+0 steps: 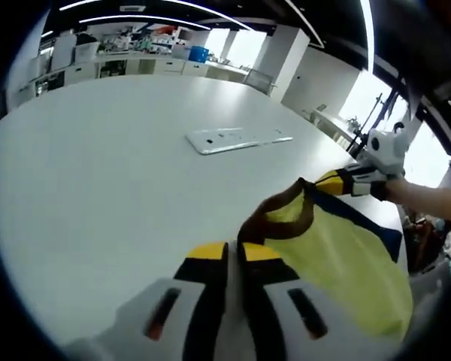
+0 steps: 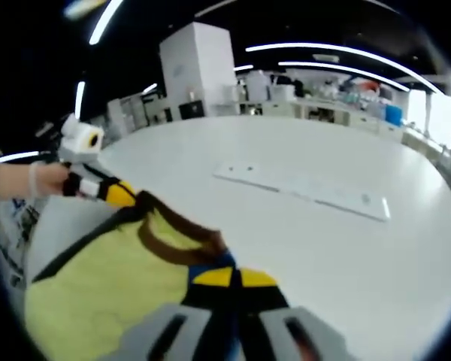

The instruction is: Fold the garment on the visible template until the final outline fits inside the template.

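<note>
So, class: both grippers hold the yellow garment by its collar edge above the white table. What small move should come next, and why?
Probably carry the garment forward toward the white template and lay it flat. The left gripper and right gripper each look shut on the brown-trimmed collar edge, the cloth hangs at the near edge of the table, and the template lies bare farther in.

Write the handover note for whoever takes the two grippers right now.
Left gripper: shut on the yellow garment at its brown collar.
Right gripper: shut on the same garment at the other side of the collar.
The garment hangs between them over the near edge of the white table.
The clear template lies flat mid-table, bare.
Done: garment picked up.
Left: lay it on the template and fold it within the outline.
</note>
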A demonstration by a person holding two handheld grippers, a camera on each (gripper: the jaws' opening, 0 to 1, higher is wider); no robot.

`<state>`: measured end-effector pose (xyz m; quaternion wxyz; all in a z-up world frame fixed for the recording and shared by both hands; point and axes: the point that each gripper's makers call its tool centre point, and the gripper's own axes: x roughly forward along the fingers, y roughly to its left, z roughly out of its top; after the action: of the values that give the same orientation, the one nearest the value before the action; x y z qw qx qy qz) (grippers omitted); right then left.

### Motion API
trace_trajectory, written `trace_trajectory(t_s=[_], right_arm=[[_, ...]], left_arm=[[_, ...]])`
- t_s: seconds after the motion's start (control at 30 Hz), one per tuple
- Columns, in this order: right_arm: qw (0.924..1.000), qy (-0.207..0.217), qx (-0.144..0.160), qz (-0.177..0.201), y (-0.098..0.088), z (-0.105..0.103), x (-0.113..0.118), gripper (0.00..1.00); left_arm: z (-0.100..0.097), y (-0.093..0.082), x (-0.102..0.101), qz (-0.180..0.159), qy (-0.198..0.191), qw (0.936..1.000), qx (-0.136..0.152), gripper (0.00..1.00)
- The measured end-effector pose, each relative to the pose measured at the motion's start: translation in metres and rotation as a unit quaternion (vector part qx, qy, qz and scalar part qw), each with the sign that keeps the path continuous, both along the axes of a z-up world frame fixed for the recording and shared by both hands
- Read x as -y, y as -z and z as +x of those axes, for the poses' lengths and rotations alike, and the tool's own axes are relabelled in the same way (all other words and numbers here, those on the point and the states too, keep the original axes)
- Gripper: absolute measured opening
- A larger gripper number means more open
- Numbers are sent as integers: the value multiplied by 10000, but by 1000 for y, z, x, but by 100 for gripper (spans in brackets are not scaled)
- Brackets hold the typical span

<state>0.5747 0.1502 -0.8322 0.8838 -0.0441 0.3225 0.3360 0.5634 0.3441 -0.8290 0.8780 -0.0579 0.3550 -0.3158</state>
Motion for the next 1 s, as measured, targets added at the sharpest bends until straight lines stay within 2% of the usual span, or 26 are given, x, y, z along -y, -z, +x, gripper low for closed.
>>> trace_trajectory(t_s=[0.07, 0.23, 0.37, 0.43, 0.5, 0.53, 0.6, 0.7, 0.77, 0.87, 1.0], right_arm=[[9999, 20, -11, 117, -1, 1, 0, 4], [10000, 4, 11, 39, -5, -10, 3, 17], [10000, -25, -11, 51, -6, -12, 4, 27], [9999, -62, -74, 46, -7, -19, 4, 35], [9995, -124, -274, 60, -5, -27, 4, 46], [9996, -161, -245, 2, -4, -30, 4, 51], [9994, -187, -297, -5, -4, -37, 5, 61], [9991, -235, -354, 61, -7, -46, 4, 64], [9990, -250, -366, 41, -8, -44, 4, 66], [9987, -301, -412, 28, -12, -53, 4, 71], [9988, -309, -389, 44, -19, -65, 7, 75]], left_arm=[[1, -5, 0, -1, 11, 10000, 71, 13], [-3, -12, 0, 22, 81, 9999, 143, 24], [-9, -17, 0, 15, 138, 9997, 213, 37], [-16, -22, 3, -25, 203, 9994, 263, 41], [-20, -26, 5, -12, 248, 9991, 343, 46], [-17, -26, 3, -15, 251, 9991, 338, 48], [-25, -33, 6, -113, 335, 9989, 301, 51], [-38, -41, 11, -94, 386, 9986, 360, 56], [-42, -44, 12, -126, 394, 9985, 371, 62], [-49, -53, 14, -195, 392, 9982, 406, 67], [-68, -60, 20, -150, 486, 9978, 436, 75]])
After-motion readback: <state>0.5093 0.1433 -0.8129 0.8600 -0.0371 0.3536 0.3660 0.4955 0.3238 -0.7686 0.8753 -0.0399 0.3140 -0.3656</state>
